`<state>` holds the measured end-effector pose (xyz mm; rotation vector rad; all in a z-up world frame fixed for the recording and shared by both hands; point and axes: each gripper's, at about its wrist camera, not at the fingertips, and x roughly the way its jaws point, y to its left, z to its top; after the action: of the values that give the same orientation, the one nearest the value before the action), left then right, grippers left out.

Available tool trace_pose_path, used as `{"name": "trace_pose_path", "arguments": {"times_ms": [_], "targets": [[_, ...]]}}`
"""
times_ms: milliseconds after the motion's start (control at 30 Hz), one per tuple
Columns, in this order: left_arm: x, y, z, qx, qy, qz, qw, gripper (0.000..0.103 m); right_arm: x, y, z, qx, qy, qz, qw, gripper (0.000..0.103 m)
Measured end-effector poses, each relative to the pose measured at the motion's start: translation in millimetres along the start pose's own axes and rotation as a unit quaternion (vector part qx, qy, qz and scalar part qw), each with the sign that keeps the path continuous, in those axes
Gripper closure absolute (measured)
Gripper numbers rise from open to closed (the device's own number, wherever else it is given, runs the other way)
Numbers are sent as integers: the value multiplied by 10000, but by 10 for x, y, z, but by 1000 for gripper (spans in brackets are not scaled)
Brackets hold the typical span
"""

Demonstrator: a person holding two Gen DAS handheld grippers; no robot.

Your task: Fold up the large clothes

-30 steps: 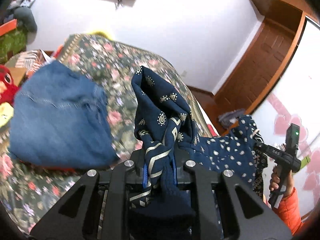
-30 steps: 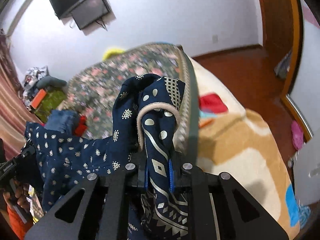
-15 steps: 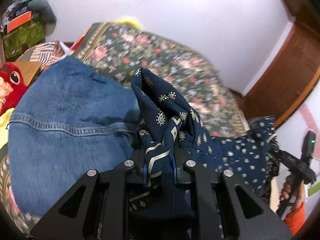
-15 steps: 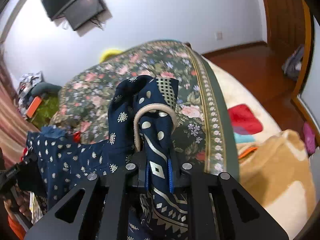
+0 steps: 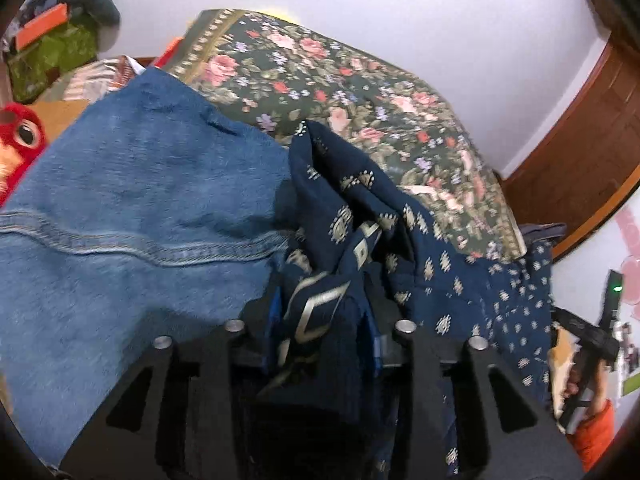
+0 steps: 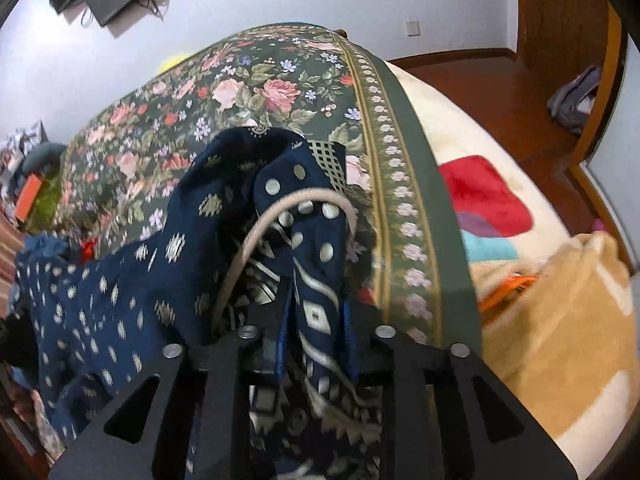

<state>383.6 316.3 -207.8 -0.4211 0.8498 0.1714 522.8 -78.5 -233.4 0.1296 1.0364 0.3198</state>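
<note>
Bed: a floral bedspread [image 6: 248, 92] of pink roses on dark green, with a patterned border band, covers it; past that edge lie a cream blanket [image 6: 532, 216] with red and teal patches and a tan blanket [image 6: 560, 320].
Jeans: a folded pair of blue denim jeans [image 5: 132, 216] lies on the bedspread, at the left of the left wrist view, touching the navy cloth.
Task garment: a navy printed garment [image 5: 440, 264] with small cream motifs hangs stretched between the two tongs, just above the bedspread; its beige-piped hem [image 6: 304, 204] loops up in front of the right one.
Left gripper [image 5: 324, 320]: jaws opening, a bunched corner of the garment between them, blue pads no longer pinching tight.
Right gripper [image 6: 314, 320]: jaws opening, the garment's border strip standing between the blue pads.
Person: a hand in an orange sleeve [image 5: 596, 432] holds the other tool's handle, low at the right of the left view.
Red plush toy [image 5: 16, 136]: at the left edge, beside the jeans.
</note>
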Motion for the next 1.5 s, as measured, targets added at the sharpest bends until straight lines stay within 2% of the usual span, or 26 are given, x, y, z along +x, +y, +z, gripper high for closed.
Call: {"name": "trace_pose_path", "arguments": {"times_ms": [67,167,233,267,300,333,433,600,733,867,1033,1200,1300,1500], "targets": [[-75,-57,-35,168,3,194,9997,62,-130,12,-35,-108,125,-53,9998,64],[-172,-108,-80,302,102,383,9988,62,-335,66,-90,-369,52,-110,9992,63],[-297,-148,-132,334,123,411,9985,62,-548,91,-145,-508,-47,-117,9986,56],[-354,-170,-154,358,113,426,9984,62,-628,100,-161,-544,-97,-108,9984,46],[-440,-204,-185,408,82,449,9981,62,-760,113,-197,-603,-204,-94,9979,42],[-531,-240,-219,470,48,466,9978,62,-838,136,-207,-662,-298,-81,9973,41],[-806,-343,-326,618,-34,445,9971,61,-1196,192,-326,-911,-528,-94,9944,38],[-1272,-442,-556,724,-174,241,9969,54,-1633,248,-524,-1123,-771,-41,9907,20],[-1583,-461,-795,816,-288,199,9961,49,-1893,234,-713,-1223,-916,-31,9883,17],[-1773,-430,-1080,870,-195,79,9960,47,-2016,193,-924,-1267,-847,-18,9883,17],[-1881,-332,-1508,816,64,-61,9966,46,-2077,73,-1245,-1262,-709,-45,9895,17],[-1854,-201,-1932,640,439,-141,9969,46,-1965,-58,-1562,-1053,-329,48,9939,17],[-1803,-118,-2173,418,663,-270,9966,46,-1877,-123,-1721,-869,-97,129,9961,17],[-1641,109,-2566,-441,1003,-578,9923,46,-1649,-244,-2013,-629,478,203,9967,17]]}}
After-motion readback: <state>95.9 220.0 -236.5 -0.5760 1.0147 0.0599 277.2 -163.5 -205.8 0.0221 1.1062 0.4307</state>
